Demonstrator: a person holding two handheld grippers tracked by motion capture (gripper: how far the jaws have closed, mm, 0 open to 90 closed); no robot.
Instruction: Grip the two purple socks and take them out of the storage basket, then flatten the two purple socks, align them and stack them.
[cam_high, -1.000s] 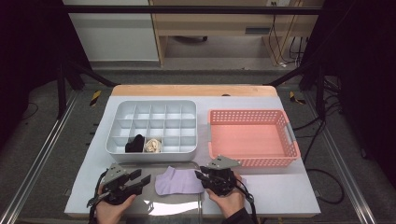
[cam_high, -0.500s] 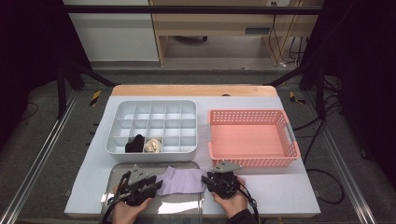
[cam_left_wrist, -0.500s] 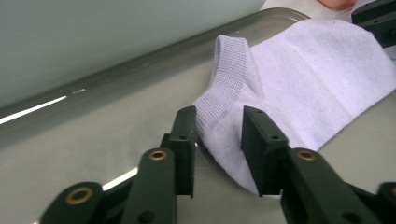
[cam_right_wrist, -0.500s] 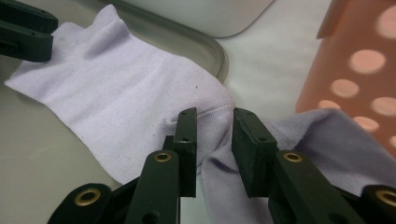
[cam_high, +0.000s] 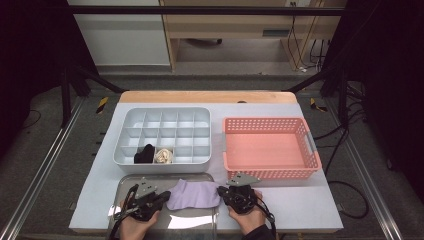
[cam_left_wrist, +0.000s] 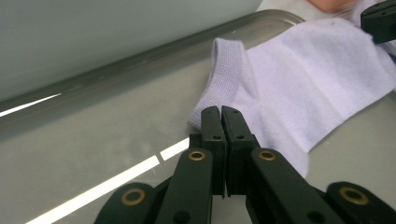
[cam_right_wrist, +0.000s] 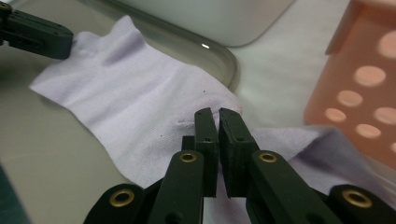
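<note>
No words, labels or numbers can be read anywhere. Nothing on the table carries legible print.

A pale lilac fabric ankle sock (cam_high: 194, 194) lies flat and spread out on the shallow grey metal tray (cam_high: 165, 227), across its far right part, its ribbed cuff end left, its other end over the tray's right rim.

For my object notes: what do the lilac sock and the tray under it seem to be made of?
The lilac sock: soft knitted fabric, matte, with a ribbed cuff and fine weave visible. The tray: probably metal, perhaps steel, smooth and grey, since it mirrors bright light streaks.
</note>
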